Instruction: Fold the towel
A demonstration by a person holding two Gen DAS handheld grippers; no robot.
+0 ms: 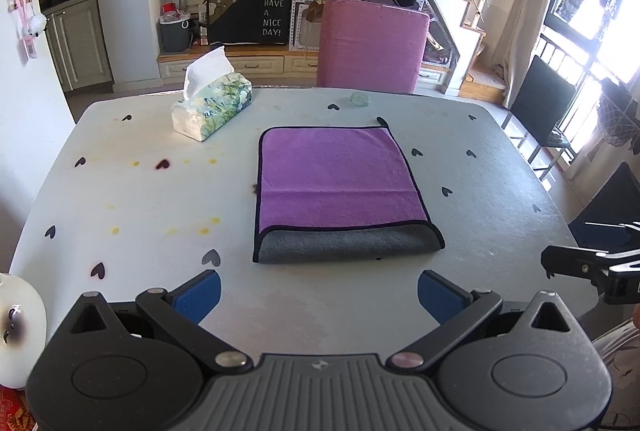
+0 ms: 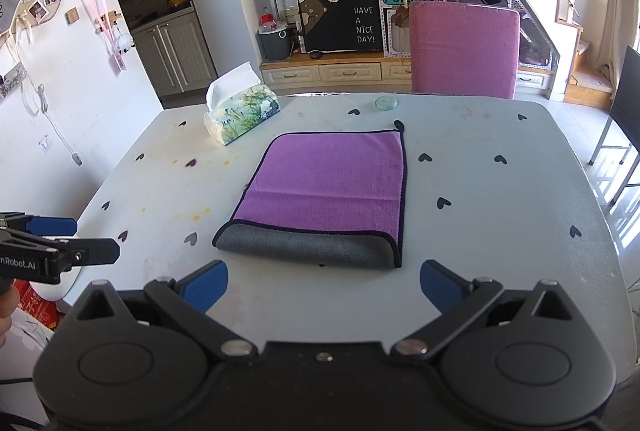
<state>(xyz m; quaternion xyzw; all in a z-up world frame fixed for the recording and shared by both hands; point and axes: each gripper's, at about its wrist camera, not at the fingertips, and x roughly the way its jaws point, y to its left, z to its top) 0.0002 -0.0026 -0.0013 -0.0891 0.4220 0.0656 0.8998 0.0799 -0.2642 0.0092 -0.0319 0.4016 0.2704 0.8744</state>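
Note:
A purple towel (image 1: 336, 175) with a grey underside and dark trim lies folded flat in the middle of the pale table (image 1: 120, 199). Its grey lower layer sticks out at the near edge. It also shows in the right wrist view (image 2: 328, 183). My left gripper (image 1: 319, 295) is open and empty, held just short of the towel's near edge. My right gripper (image 2: 324, 285) is open and empty, also just short of the near edge. Each gripper shows at the side of the other's view, the right one (image 1: 588, 267) and the left one (image 2: 60, 251).
A tissue pack (image 1: 212, 103) stands at the table's far left. A small glass coaster (image 2: 386, 102) lies near the far edge. A pink chair (image 1: 370, 47) stands behind the table. A black chair (image 1: 540, 111) stands at the right. A white round object (image 1: 18, 327) sits at the near left.

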